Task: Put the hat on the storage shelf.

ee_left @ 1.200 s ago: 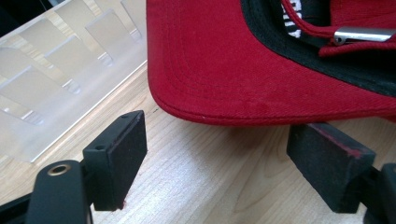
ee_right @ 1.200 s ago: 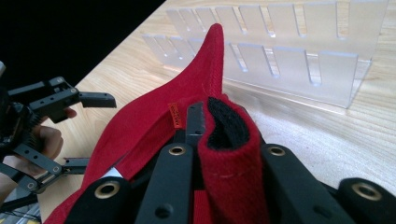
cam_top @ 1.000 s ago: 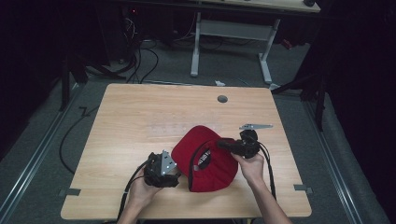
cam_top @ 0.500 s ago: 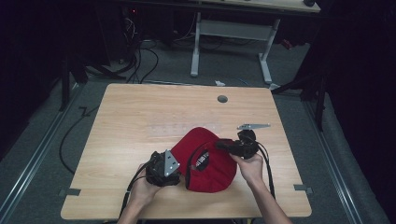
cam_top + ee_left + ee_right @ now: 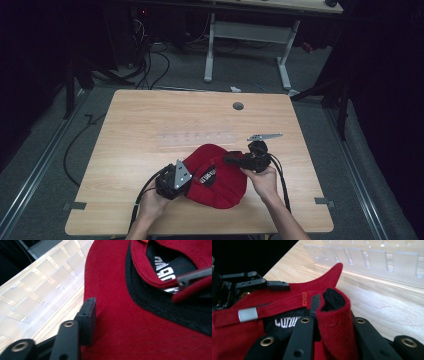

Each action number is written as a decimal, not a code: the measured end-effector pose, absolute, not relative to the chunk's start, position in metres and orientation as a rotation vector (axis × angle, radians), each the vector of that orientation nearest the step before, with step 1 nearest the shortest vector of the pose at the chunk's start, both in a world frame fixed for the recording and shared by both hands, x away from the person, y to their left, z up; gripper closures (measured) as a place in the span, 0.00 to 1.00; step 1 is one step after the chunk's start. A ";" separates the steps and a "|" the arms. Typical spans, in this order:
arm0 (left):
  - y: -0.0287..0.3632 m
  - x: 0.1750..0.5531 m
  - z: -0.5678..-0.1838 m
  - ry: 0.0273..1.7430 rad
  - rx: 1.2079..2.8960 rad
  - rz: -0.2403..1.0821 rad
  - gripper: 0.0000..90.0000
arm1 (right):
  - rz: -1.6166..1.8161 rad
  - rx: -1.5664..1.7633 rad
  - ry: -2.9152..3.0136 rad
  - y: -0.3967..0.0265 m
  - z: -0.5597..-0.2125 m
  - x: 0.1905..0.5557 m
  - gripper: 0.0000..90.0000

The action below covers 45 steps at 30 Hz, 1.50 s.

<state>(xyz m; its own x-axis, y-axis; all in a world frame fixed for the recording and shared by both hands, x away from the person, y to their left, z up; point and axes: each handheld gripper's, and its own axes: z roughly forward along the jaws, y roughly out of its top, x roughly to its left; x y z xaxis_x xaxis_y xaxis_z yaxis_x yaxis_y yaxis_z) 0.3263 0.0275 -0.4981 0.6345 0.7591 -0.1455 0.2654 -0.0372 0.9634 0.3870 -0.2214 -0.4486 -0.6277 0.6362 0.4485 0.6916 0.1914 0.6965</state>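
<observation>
One red cap (image 5: 216,175) lies on the wooden table (image 5: 150,120), toward the near edge and a little right of the middle, with a gripper at each side of it. Two grippers are at work, one in each of the person's two hands. At the cap's right side, the right gripper (image 5: 235,159) reaches in across the cap; in the right gripper view its jaws are closed tight on a doubled fold of the red cloth (image 5: 334,325), whose black lining shows at the top of the fold (the fold stands up between the two black jaws and hides the pads). The left gripper (image 5: 186,181) sits against the cap's left side, and its jaws have just been closing, now about halfway in; in the left gripper view one black jaw lies just at the edge of the red cloth (image 5: 140,340), while the other jaw is out of sight, so whether the pads press on the cap cannot be told. One red strap with one silver buckle (image 5: 248,314) crosses the opening at the back of the cap, with a small orange tag (image 5: 304,299) sewn on it, and white lettering shows on the black band inside. One clear plastic strip with a row of slots (image 5: 196,138) lies flat on the table just beyond the cap, and one round grey grommet (image 5: 238,106) is set into the tabletop farther back.
</observation>
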 end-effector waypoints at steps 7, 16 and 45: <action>0.033 0.326 -0.489 0.846 1.644 0.436 0.72 | -1.463 -1.292 -2.356 -0.223 -0.450 0.387 0.87; 0.030 0.318 -0.486 0.800 1.682 0.420 0.86 | -1.507 -1.311 -2.349 -0.229 -0.450 0.389 0.78; 0.072 0.306 -0.470 0.860 1.641 0.459 0.95 | -1.795 -1.449 -2.205 -0.274 -0.438 0.383 0.45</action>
